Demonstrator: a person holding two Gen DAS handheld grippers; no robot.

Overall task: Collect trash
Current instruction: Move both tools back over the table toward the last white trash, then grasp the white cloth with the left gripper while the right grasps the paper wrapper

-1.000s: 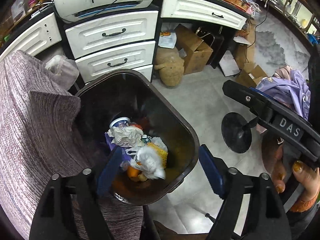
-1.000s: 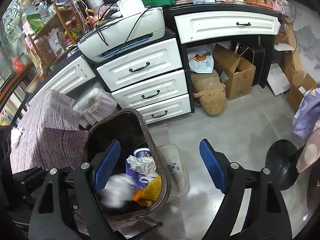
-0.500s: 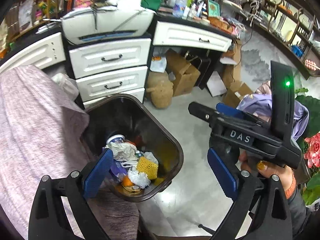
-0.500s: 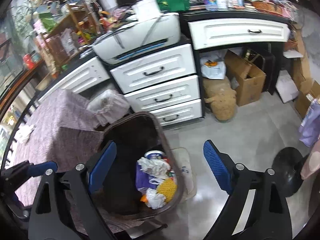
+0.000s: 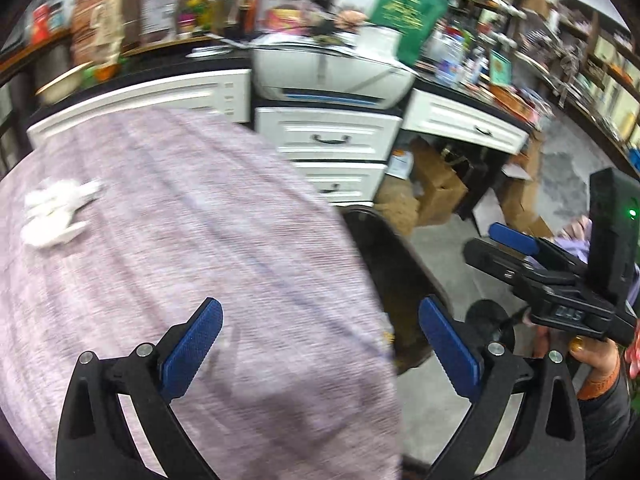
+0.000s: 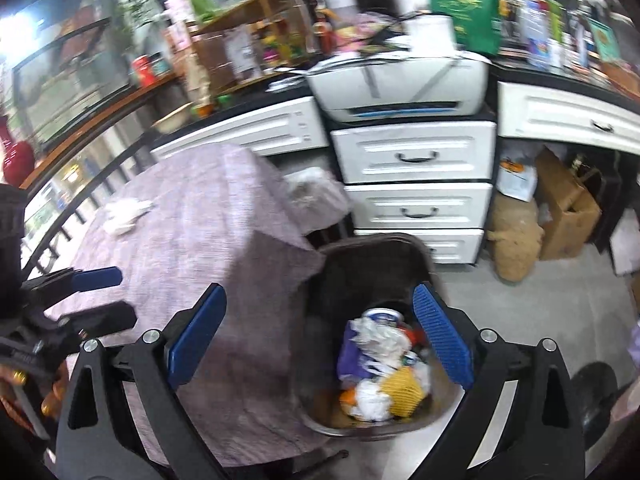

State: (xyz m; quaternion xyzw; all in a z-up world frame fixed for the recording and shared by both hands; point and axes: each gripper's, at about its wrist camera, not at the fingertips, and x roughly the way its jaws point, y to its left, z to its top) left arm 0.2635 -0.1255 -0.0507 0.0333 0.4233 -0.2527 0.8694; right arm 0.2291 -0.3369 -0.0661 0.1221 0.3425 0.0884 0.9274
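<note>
On the mauve woven tabletop [image 5: 208, 216] lies a crumpled white tissue [image 5: 56, 212] (dark bin [image 6: 376, 264] already holds scraps), so your empty left gripper [image 5: 320, 344], fingers apart, must reach it next.

Trash bin [image 5: 400, 276]: in the left wrist view, its inside and near rim are hidden behind the purple tablecloth [image 5: 200, 260].
White wad [image 5: 56, 212]: smeared by motion blur; paper or cloth, cannot tell.
Bin contents [image 6: 380, 368]: blurred heap, single items unclear.
Shelf clutter [image 6: 240, 40]: too blurred to tell apart.
</note>
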